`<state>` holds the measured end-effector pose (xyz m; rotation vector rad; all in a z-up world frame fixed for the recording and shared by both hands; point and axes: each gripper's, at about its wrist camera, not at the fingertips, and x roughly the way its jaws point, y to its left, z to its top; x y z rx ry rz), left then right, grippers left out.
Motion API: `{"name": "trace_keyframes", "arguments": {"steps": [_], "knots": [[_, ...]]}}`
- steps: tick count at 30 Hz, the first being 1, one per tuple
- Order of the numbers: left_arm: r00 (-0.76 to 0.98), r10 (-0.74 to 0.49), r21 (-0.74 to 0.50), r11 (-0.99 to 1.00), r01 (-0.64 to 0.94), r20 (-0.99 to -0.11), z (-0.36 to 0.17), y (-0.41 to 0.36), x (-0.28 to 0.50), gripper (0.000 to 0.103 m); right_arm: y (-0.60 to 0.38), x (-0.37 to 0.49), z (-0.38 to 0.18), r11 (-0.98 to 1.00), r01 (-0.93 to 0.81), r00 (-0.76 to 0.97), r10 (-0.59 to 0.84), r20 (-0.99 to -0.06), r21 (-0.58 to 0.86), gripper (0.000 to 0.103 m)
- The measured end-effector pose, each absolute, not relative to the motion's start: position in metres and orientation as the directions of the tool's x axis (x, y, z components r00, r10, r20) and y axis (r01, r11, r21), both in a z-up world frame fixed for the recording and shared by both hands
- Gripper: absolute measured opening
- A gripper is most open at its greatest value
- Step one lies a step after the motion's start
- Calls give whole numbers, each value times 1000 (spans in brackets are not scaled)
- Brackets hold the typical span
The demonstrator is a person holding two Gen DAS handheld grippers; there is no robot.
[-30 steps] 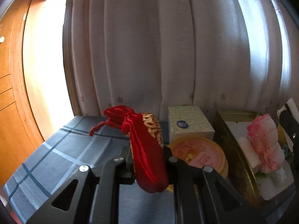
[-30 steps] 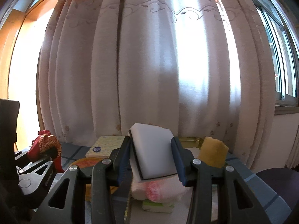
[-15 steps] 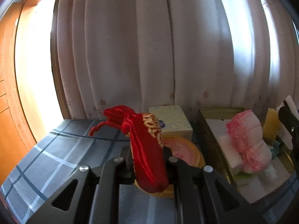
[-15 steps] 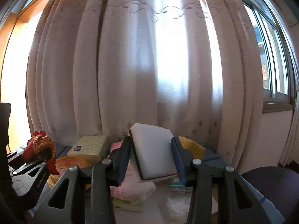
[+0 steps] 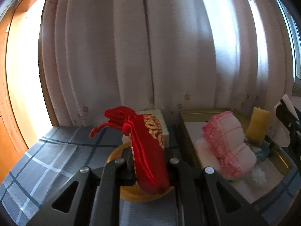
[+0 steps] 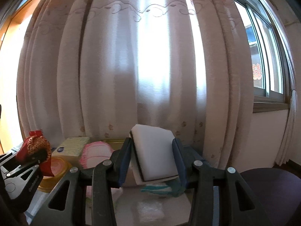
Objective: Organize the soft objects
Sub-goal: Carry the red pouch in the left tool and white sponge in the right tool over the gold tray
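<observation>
My left gripper [image 5: 149, 162] is shut on a red drawstring pouch [image 5: 148, 148] with gold embroidery, held above a round yellow tin [image 5: 128, 194]. My right gripper [image 6: 153, 160] is shut on a white sponge block [image 6: 155, 152], held over the open gold box [image 5: 190, 116]. In the box lie a pink-and-white knitted piece [image 5: 227, 145], a yellow sponge [image 5: 257, 126] and a teal item [image 6: 165, 188]. The left gripper with the pouch [image 6: 35, 146] shows at the left of the right wrist view; the right gripper's edge [image 5: 289, 124] shows at the far right of the left wrist view.
A pale yellow tissue box [image 6: 73, 148] stands behind the tin by the curtain [image 5: 150, 56]. The table has a grey checked cloth [image 5: 47, 160]. A wooden cabinet [image 5: 5, 94] is at the left, a window [image 6: 263, 56] and a dark purple seat [image 6: 272, 188] at the right.
Both grippers have moved rightward with their loads. The box and its contents now sit closer to the middle of the left wrist view; the tissue box is mostly hidden behind the pouch.
</observation>
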<state>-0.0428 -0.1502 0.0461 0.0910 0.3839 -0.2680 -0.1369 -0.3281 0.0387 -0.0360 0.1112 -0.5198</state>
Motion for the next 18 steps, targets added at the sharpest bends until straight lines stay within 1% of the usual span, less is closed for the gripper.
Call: {"name": "trace_keyframes", "arguments": {"steps": [18], "knots": [[869, -341, 24, 927, 374, -360, 52, -185, -51, 12, -359, -140, 42, 834, 544, 831, -551, -81, -92, 46]]}}
